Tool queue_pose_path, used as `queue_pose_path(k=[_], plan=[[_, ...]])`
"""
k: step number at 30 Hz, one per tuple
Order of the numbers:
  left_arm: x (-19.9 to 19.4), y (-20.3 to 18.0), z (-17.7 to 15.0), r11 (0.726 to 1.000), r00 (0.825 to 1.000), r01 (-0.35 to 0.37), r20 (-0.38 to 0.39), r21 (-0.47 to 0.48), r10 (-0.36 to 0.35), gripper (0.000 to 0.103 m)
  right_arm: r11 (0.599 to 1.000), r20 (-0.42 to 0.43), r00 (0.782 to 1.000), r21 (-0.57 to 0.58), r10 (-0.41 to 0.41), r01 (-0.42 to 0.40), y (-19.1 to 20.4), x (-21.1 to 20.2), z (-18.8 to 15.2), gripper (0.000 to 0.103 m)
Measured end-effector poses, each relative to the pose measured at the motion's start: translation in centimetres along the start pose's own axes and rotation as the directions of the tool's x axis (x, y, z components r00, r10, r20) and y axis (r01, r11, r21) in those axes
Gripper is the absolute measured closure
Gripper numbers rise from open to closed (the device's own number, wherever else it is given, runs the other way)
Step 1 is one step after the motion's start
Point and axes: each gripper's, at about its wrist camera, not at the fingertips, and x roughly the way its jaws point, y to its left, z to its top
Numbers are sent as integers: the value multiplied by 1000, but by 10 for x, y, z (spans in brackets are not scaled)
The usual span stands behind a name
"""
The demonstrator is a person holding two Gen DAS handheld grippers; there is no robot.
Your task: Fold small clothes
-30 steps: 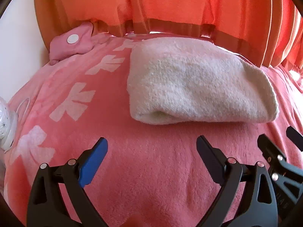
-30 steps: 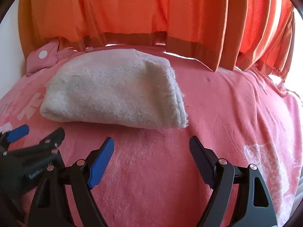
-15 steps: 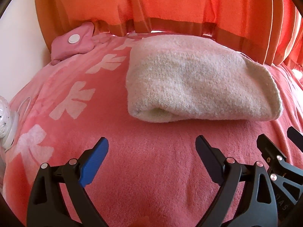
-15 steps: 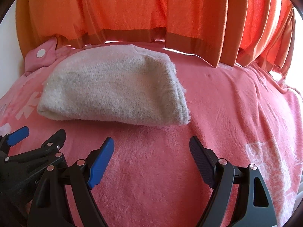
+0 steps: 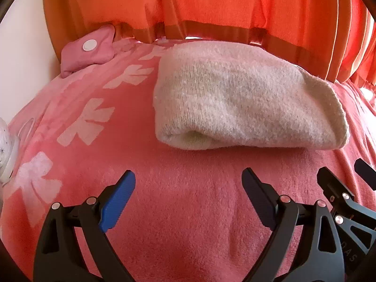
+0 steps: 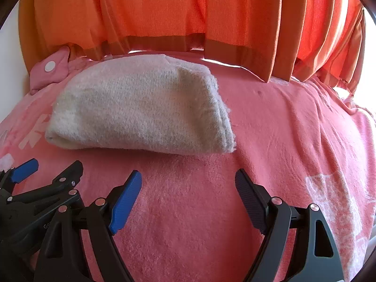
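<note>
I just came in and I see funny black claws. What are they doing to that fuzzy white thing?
A person holds two grippers over a pink blanket with white bows. The cream knitted garment lies folded on the blanket, near the orange curtain. The left gripper and right gripper are both open and empty, stopped just short of it and touching nothing. The fold looks done. A small pink pouch sits beyond it.
</note>
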Motion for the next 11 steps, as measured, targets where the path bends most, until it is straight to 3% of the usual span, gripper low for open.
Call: queue_pose_path(k=[6,11], plan=[[-1,-4,0,999,999,-31,13,12,31,15,1000,-5,1000,12,0,0,-1,1,0,24],[-1,-6,0,1000,1000,-17,8,24,17,19,1000,-8,1000,10,-5,5,0,3,-1,24]])
